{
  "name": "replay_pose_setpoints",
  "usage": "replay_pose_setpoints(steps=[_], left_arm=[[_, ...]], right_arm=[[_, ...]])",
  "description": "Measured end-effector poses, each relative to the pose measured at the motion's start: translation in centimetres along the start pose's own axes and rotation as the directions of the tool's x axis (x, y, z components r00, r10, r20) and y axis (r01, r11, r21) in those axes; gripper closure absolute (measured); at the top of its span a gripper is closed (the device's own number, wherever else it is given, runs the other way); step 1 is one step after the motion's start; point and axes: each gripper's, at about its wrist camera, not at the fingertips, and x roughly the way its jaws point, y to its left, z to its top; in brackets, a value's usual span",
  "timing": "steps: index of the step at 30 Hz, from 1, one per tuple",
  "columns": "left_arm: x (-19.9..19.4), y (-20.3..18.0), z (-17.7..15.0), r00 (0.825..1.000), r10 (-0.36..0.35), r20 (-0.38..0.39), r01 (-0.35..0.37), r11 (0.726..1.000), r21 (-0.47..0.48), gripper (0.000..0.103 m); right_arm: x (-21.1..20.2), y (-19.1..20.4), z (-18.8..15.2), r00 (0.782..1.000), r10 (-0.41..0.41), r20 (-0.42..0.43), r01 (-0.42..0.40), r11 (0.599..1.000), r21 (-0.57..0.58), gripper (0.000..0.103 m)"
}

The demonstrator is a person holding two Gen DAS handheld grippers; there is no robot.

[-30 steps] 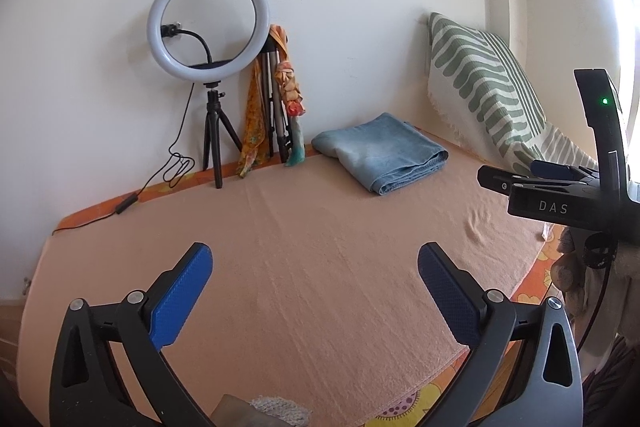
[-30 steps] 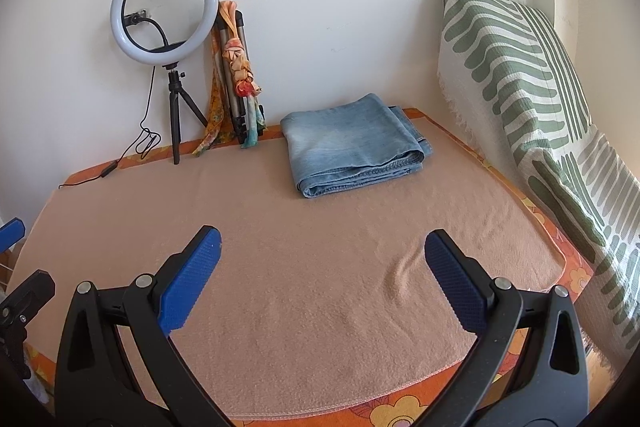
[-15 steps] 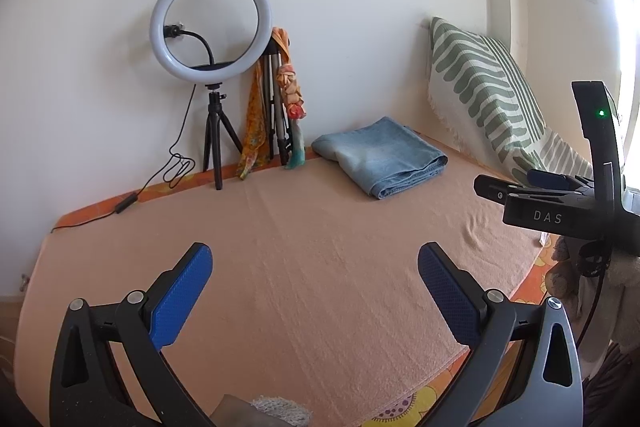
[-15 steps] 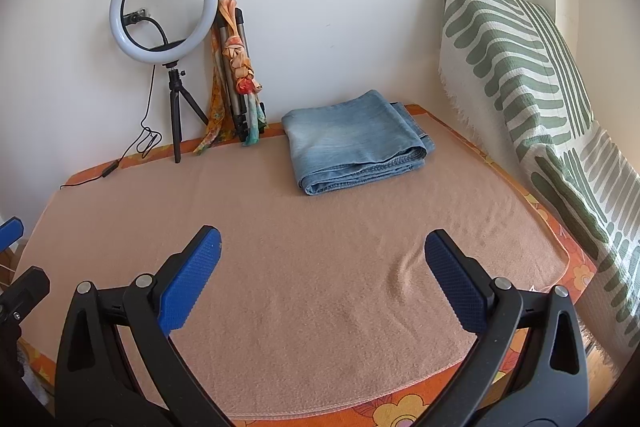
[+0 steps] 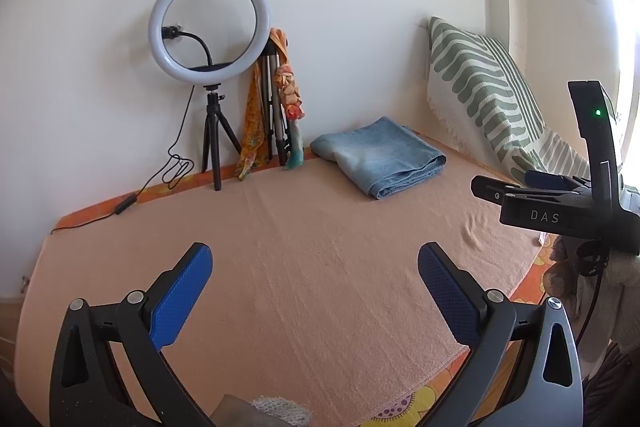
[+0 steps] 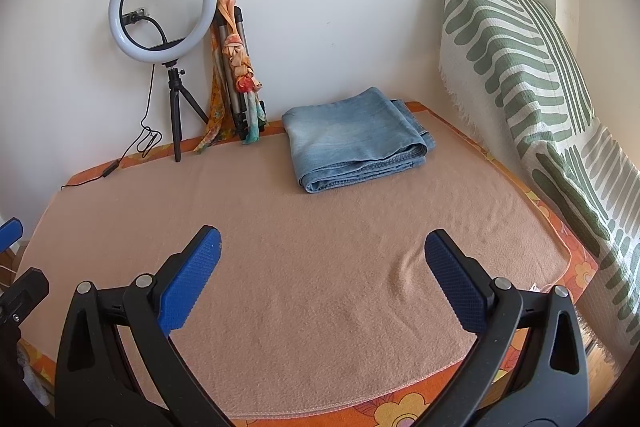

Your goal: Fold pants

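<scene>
Folded blue jeans [image 6: 356, 139] lie on a peach blanket [image 6: 300, 251] near the wall, beside a ring light [image 6: 162, 5] on its tripod. The right claw [image 6: 322, 275] hangs wide apart over the blanket, holding nothing; a green-striped cushion [image 6: 532, 87] leans alongside.

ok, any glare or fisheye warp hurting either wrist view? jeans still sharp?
Left wrist: window glare blows out the right edge, behind the right gripper; jeans sharp. Right wrist: even light, no glare, jeans crisp with a soft shadow under the fold. Both: the blanket edge bows and dark vignette fills the corners; left gripper pads are in focus.
</scene>
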Motion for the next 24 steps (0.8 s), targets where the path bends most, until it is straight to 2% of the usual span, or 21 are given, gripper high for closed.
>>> replay_pose_setpoints(steps=[24], left_arm=[[-0.23,-0.19,0.17,1.000,-0.003,0.004,0.003,1.000,0.003,0.001]], right_arm=[[-0.07,-0.07,-0.16,1.000,-0.002,0.000,0.002,1.000,0.006,0.000]])
